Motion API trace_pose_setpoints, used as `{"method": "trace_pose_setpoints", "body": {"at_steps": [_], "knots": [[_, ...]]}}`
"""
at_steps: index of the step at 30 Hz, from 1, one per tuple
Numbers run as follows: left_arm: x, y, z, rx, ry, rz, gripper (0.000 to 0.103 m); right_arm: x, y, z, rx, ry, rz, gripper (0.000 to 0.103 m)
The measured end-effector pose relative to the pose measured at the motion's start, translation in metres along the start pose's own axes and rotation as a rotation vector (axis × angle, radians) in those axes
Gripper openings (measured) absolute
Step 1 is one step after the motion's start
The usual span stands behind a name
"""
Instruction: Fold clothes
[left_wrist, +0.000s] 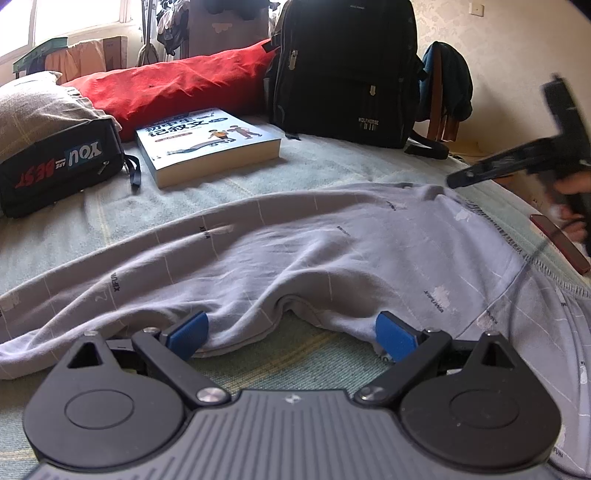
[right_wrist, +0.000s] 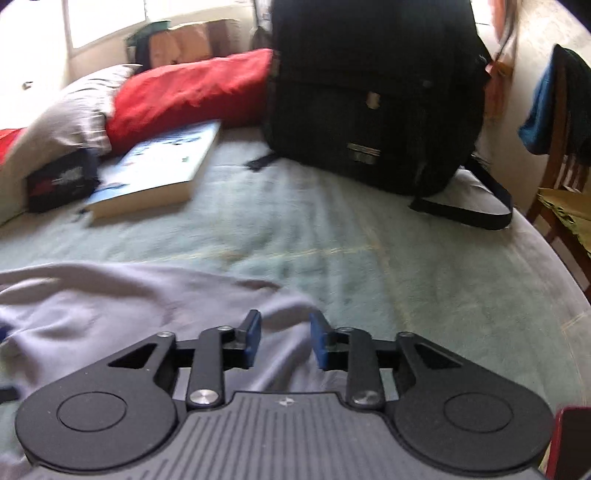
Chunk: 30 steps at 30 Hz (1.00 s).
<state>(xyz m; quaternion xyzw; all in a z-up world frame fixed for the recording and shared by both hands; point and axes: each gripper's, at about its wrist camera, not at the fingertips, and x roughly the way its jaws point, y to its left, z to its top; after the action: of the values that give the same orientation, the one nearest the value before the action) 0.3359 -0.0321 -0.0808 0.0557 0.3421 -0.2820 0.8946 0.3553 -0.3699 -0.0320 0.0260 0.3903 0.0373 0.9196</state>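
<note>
A pale grey printed garment (left_wrist: 332, 251) lies spread and rumpled across the green bedspread (left_wrist: 258, 184). My left gripper (left_wrist: 291, 332) stands wide open at the garment's near hem, one blue pad (left_wrist: 186, 334) at each side of a raised fold. In the right wrist view the same garment (right_wrist: 110, 314) lies below my right gripper (right_wrist: 286, 339). Its blue pads (right_wrist: 319, 339) are apart, with nothing pinched between them. The left wrist view shows the right gripper (left_wrist: 517, 162) blurred over the garment's far right corner, held by a hand (left_wrist: 572, 184).
A thick book (left_wrist: 207, 144), a black pouch (left_wrist: 55, 166) and a red pillow (left_wrist: 177, 85) lie at the back left. A black backpack (left_wrist: 343, 70) stands behind. A red phone (left_wrist: 561, 243) lies at the bed's right edge, beside a wooden chair (right_wrist: 561, 184) draped with clothes.
</note>
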Motion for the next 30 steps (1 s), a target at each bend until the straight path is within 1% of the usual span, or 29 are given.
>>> {"method": "trace_pose_setpoints", "body": {"at_steps": [4, 7, 8, 9, 11, 13, 15, 17, 18, 21, 25, 28, 29, 30], "knots": [[0.002, 0.0, 0.0, 0.001, 0.007, -0.003, 0.097, -0.02, 0.006, -0.026, 0.021, 0.053, 0.072, 0.04], [0.002, 0.0, 0.0, 0.002, 0.009, -0.002, 0.097, -0.017, 0.001, -0.05, 0.04, 0.103, 0.067, 0.04], [0.002, 0.001, 0.0, 0.002, 0.009, -0.002, 0.097, -0.016, -0.003, -0.057, 0.056, 0.108, 0.064, 0.04], [0.002, 0.001, 0.0, 0.002, 0.008, -0.002, 0.097, -0.017, -0.006, -0.062, 0.073, 0.107, 0.062, 0.04], [0.002, 0.0, 0.0, 0.003, 0.008, -0.001, 0.097, -0.028, -0.007, -0.067, 0.103, 0.074, 0.057, 0.04], [0.002, 0.0, 0.0, 0.004, 0.008, 0.0, 0.097, -0.045, 0.001, -0.071, 0.087, 0.042, 0.034, 0.043], [0.002, -0.001, 0.0, 0.006, 0.007, 0.0, 0.097, -0.062, 0.014, -0.076, 0.053, 0.019, 0.055, 0.048], [0.003, -0.001, 0.0, 0.01, 0.008, 0.002, 0.097, -0.076, 0.026, -0.085, 0.023, 0.007, 0.068, 0.05], [0.003, -0.002, -0.001, 0.012, 0.009, 0.002, 0.097, -0.081, 0.031, -0.091, 0.014, 0.011, 0.07, 0.051], [0.003, -0.004, -0.001, 0.019, 0.01, 0.002, 0.097, -0.086, 0.04, -0.11, 0.012, 0.05, 0.071, 0.051], [0.004, -0.005, -0.002, 0.024, 0.014, 0.002, 0.097, -0.087, 0.037, -0.136, 0.001, 0.104, 0.021, 0.052], [0.005, -0.005, -0.001, 0.024, 0.016, 0.0, 0.097, -0.105, 0.036, -0.144, -0.001, 0.078, -0.002, 0.053], [0.004, -0.006, -0.001, 0.024, 0.016, -0.002, 0.097, -0.112, 0.037, -0.148, 0.001, 0.064, 0.009, 0.055], [0.004, -0.006, 0.0, 0.025, 0.017, -0.006, 0.097, -0.12, 0.039, -0.151, 0.002, 0.05, 0.02, 0.06]]}}
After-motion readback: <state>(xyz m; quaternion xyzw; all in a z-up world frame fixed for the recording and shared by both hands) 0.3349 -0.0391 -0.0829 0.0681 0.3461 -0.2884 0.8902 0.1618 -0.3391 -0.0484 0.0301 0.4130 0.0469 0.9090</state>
